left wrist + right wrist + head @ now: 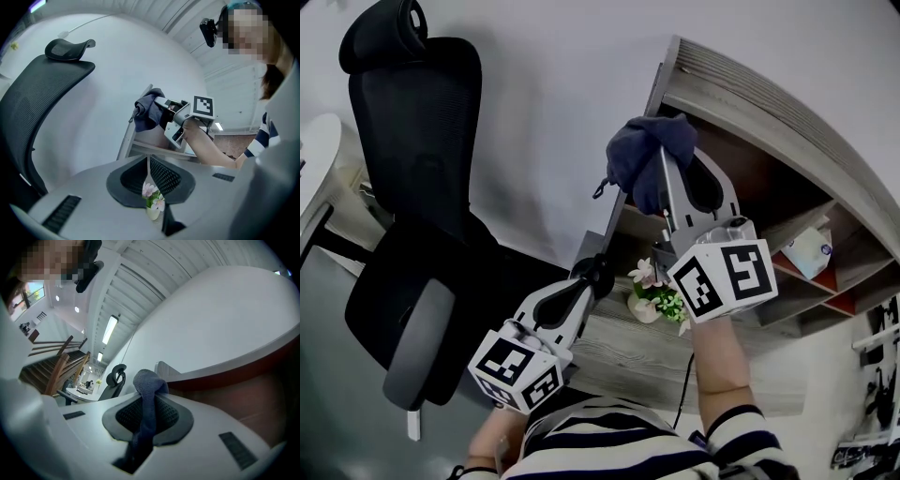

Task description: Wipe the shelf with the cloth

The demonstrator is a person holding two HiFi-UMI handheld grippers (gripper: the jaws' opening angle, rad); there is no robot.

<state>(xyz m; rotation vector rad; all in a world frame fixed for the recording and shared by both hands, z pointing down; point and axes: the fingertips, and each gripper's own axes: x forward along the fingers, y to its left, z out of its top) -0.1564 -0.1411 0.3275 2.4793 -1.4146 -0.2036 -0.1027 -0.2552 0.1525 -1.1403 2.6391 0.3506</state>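
Shelf top [750,89]; cloth [146,390] inside right tool [149,416]

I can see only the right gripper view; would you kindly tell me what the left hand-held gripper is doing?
Observer: The left hand-held gripper is empty, its jaws together. It is held low, near the left edge of the shelf.
Operator: Thank you. Is anything standing below my cloth?
Observer: Yes, a small pot of flowers stands on the lower board, below the right hand-held gripper.
Operator: Is anything kept in the compartments?
Observer: A pale box lies in a compartment to the right, lower than the cloth.
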